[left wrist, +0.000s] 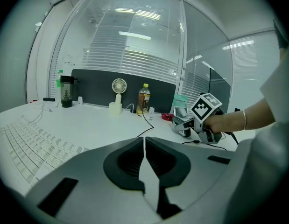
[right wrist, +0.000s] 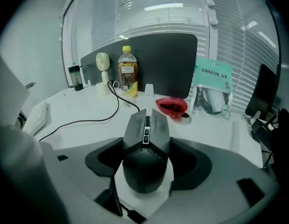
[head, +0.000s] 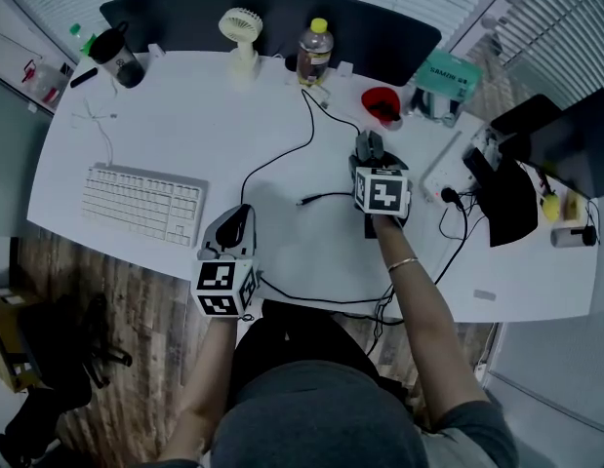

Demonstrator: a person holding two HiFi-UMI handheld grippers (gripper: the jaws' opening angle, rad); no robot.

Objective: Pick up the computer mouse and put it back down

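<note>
The dark grey computer mouse [right wrist: 144, 171] sits between the jaws of my right gripper [right wrist: 146, 139], which is shut on its sides, the mouse's nose pointing away toward a red bowl. In the head view the mouse [head: 368, 144] sticks out past the right gripper [head: 369, 156] at mid-desk. Whether it rests on the white desk [head: 184, 135] or hangs just above it, I cannot tell. My left gripper [head: 233, 224] stands near the front edge, jaws shut with nothing held [left wrist: 144, 148]. From the left gripper view, the right gripper [left wrist: 193, 125] shows low over the desk.
A white keyboard [head: 143, 203] lies at the left. At the back stand a black cup [head: 119, 58], a small fan [head: 241, 32] and a drink bottle [head: 314, 52]. The red bowl [head: 382, 103], a teal packet [head: 448, 74] and black cables [head: 282, 159] surround the right gripper.
</note>
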